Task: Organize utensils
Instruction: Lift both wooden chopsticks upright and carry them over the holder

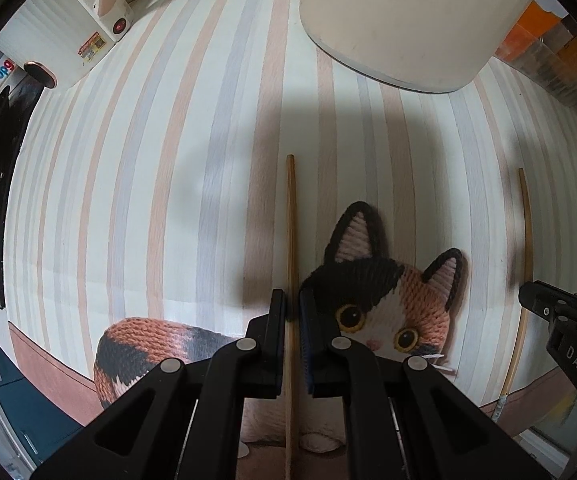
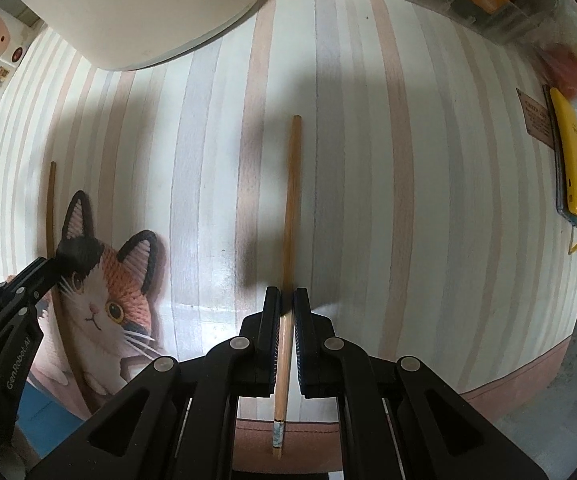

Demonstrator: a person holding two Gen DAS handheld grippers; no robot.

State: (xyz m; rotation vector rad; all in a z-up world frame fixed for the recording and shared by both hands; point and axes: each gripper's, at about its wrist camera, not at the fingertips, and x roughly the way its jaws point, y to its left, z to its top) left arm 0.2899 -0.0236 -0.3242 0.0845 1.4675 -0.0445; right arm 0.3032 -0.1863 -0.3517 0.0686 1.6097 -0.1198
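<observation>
Two chopsticks (image 1: 291, 240) (image 1: 525, 264) — one container (image 1: 400, 20)

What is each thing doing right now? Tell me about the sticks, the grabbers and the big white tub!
Left gripper: shut on left chopstick.
Right gripper: shut on right chopstick.
Left chopstick: between the left fingers, beside the cat picture.
Right chopstick: between the right fingers, over the striped mat.
White tub: standing on the mat, inside hidden.
Yellow tool: lying at the mat's right edge.
</observation>
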